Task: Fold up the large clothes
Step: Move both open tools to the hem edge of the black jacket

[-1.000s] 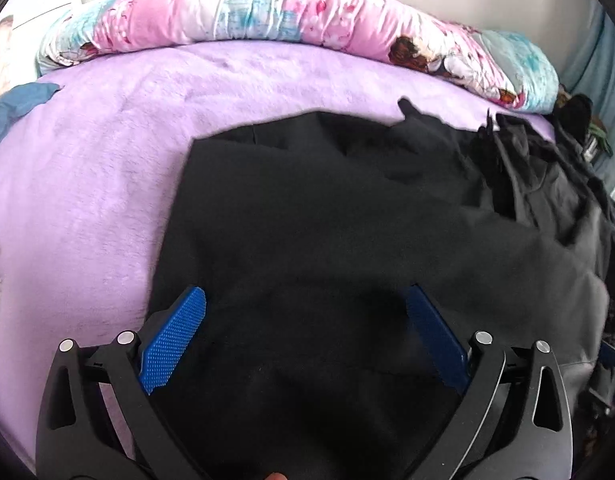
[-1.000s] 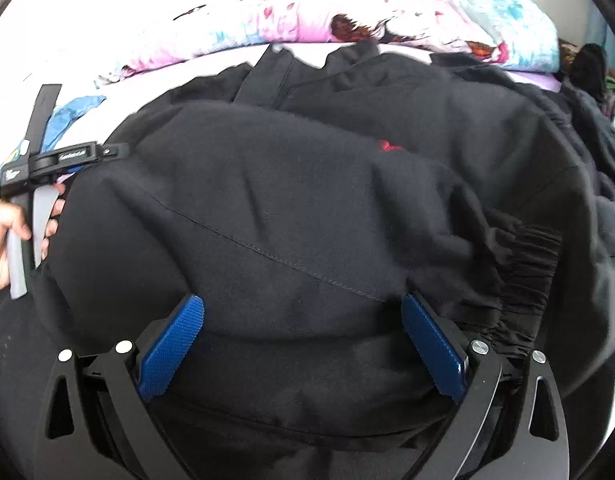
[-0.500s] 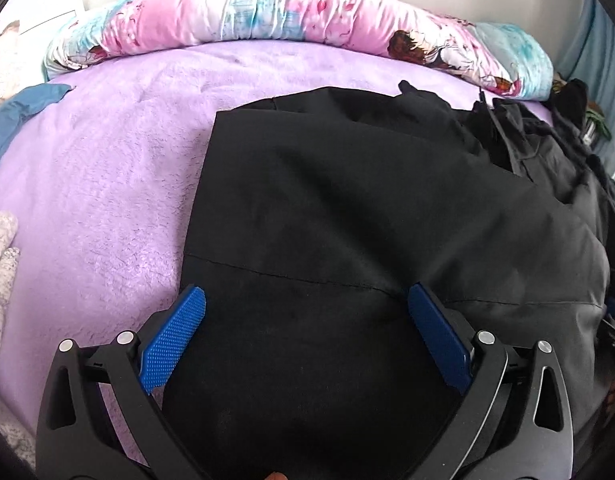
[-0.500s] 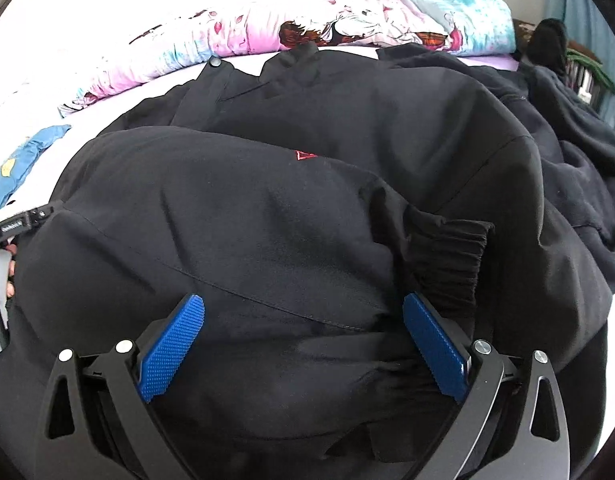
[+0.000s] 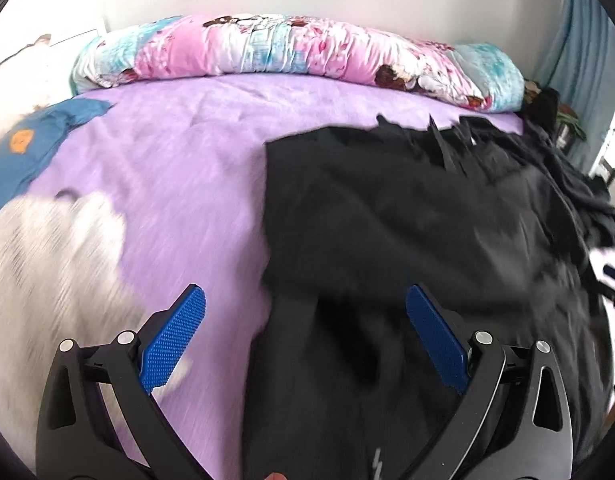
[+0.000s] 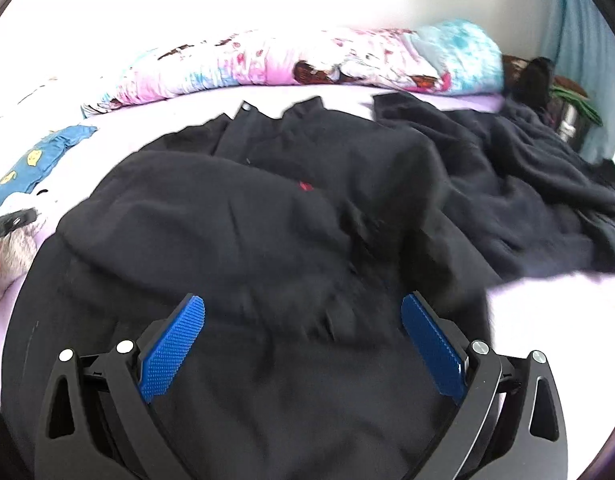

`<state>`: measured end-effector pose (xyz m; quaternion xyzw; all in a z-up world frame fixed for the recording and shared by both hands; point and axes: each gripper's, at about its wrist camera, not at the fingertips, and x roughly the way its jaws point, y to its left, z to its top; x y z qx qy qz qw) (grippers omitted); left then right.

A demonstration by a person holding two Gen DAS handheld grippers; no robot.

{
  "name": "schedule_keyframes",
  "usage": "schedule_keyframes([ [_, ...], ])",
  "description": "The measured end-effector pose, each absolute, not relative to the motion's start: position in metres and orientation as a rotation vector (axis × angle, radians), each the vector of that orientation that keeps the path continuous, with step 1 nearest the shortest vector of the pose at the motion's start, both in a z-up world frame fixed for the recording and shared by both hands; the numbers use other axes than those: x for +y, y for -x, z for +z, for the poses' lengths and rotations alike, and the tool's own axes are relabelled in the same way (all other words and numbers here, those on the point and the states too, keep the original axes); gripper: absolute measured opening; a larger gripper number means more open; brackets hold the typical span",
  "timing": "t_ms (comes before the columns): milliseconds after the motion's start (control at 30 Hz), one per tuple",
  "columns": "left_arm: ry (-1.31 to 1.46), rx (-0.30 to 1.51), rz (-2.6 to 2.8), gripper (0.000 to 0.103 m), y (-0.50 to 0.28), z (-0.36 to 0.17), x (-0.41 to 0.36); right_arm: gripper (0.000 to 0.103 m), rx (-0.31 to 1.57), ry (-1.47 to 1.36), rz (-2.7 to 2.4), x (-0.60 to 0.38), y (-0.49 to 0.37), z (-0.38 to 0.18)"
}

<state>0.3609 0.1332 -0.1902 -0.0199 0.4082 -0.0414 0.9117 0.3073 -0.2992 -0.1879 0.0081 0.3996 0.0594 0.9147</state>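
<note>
A large black garment lies folded over itself on the purple bed. In the right wrist view it fills the middle, with a small red mark on it. My left gripper is open and empty, above the garment's left edge. My right gripper is open and empty, above the garment's near part. The left gripper's tip shows at the left edge of the right wrist view.
A pink and blue floral bolster lies along the far side of the bed. A white fluffy item lies at the left, a blue cloth beyond it. More dark clothes are piled at the right.
Both grippers have pulled back and swung. The left view has shifted left, so more purple bed and the white fluffy item show. The garment lies flatter in the right view.
</note>
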Motion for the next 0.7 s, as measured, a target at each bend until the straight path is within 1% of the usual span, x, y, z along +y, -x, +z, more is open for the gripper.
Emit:
schedule_keyframes([
  [100,0.059,0.864,-0.081,0.097,-0.307,-0.192,0.148,0.097,0.823,-0.028,0.105,-0.313,-0.272,-0.179],
  [333,0.063,0.878,-0.078,0.097,-0.210,-0.199,0.162,0.097,0.844,-0.032,0.034,-0.346,-0.189,-0.173],
  [467,0.056,0.910,-0.078,0.097,-0.180,-0.208,0.159,0.097,0.856,-0.013,0.024,-0.350,-0.149,-0.174],
  [700,0.170,0.977,-0.118,0.097,-0.158,-0.227,0.156,0.097,0.893,0.028,0.036,-0.351,-0.101,-0.184],
])
